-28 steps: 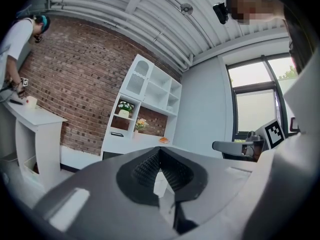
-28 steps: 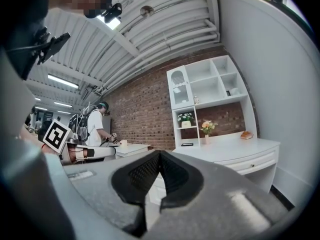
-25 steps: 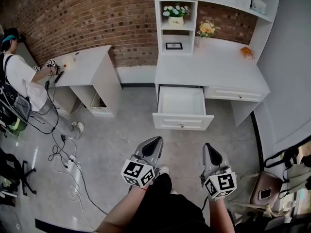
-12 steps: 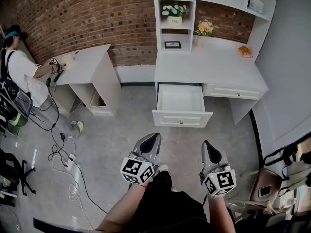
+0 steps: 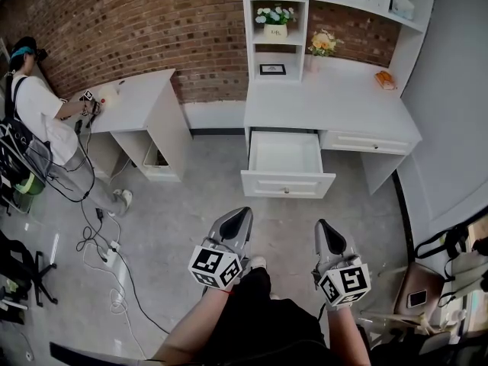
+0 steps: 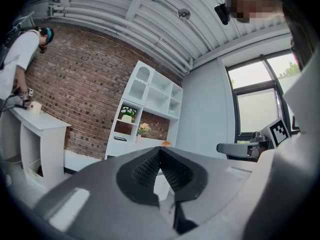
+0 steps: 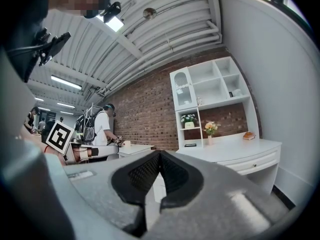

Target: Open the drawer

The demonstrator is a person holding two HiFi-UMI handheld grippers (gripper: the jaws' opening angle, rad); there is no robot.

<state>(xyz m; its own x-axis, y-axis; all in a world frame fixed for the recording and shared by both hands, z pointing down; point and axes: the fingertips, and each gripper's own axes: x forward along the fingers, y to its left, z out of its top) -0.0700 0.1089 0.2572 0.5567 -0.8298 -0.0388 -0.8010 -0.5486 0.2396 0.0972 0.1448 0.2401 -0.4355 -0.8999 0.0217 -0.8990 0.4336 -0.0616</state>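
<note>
Drawer [image 5: 287, 183] stands open, well ahead of left gripper [image 5: 241, 219] and right gripper [image 5: 326, 229]; both clenched, holding nothing.

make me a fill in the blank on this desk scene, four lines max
1. The left drawer of the desk stands ____.
2. The right drawer beside it is ____.
3. The left gripper and right gripper both have jaws ____, holding nothing.
4. The wall behind the desk is built of ____.
Missing words: open; closed; shut; brick
</note>
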